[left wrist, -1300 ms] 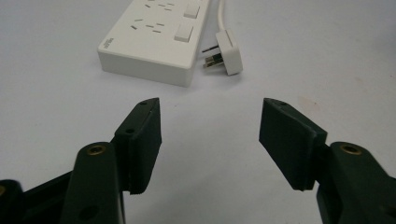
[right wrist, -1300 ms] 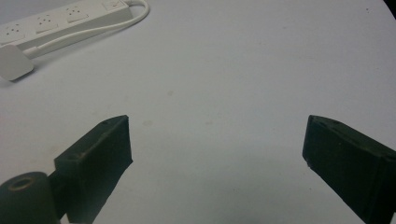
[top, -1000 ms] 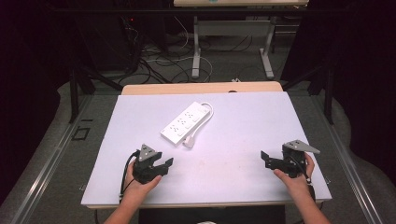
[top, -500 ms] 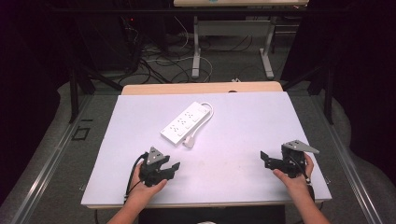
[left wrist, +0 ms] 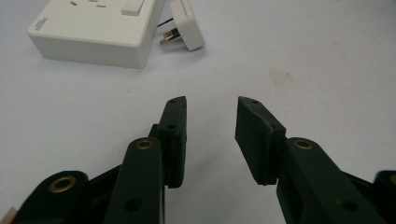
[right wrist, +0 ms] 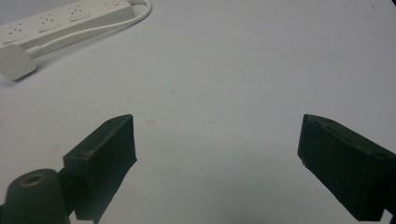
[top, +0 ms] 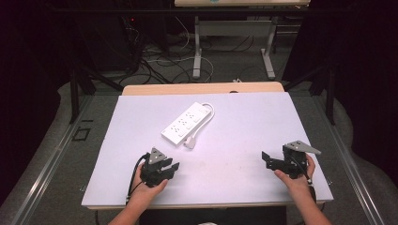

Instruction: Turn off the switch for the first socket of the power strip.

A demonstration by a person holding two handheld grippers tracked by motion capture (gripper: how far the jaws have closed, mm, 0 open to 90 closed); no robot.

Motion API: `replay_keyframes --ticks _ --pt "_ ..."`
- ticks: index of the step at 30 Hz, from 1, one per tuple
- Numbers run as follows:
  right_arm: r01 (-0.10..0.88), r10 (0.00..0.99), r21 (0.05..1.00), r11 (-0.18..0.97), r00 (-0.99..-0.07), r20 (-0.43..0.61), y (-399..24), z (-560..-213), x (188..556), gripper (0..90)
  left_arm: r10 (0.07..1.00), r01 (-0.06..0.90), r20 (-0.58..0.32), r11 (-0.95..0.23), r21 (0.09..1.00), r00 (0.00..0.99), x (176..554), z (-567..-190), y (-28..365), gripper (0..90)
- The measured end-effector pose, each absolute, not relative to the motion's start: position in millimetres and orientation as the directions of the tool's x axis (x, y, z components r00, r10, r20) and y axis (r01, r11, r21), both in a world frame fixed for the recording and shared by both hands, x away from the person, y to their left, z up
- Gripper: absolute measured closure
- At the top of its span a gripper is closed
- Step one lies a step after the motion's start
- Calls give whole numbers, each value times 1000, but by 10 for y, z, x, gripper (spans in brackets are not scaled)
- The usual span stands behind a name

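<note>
Dim room, pale lilac-white matte worktop [top: 244, 122] on a wooden bench, cables tangled on the floor behind. Nearest, at the front edge: left black two-jaw gripper [top: 170, 167] in the left hand, fingers [left wrist: 173, 135] parted narrowly, nothing between them; right black two-jaw gripper [top: 268, 159] in the right hand, fingers [right wrist: 105, 158] spread wide, also empty. Farther in, just ahead of the left gripper: white plastic four-socket power strip [top: 186, 124] lying flat and diagonal, cord looped beside it, white three-pin plug [left wrist: 186, 25] resting at its near end. Probably light, rigid, smooth-sided, so somewhat slippery; best gripped across the narrow width of the body. Cord limp, likely to trail; plug best pinched at its flat sides.
</note>
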State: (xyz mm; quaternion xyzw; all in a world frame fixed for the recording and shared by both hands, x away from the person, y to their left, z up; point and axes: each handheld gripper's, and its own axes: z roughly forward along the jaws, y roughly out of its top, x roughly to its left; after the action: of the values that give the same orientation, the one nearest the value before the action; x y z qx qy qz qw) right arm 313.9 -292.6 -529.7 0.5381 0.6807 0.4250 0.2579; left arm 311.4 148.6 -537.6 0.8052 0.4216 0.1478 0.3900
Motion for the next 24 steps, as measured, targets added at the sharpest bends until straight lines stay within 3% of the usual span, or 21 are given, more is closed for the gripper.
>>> replay_keyframes --ticks 13,24 --pt "512 954 857 61 -283 101 -2924 -5294 3134 110 815 604 -124 -307 735 565 3182 -5351 1494 891" --pt "512 956 857 48 -274 109 -2924 -5307 3140 113 829 625 -144 -281 728 540 3320 -5281 1433 900"
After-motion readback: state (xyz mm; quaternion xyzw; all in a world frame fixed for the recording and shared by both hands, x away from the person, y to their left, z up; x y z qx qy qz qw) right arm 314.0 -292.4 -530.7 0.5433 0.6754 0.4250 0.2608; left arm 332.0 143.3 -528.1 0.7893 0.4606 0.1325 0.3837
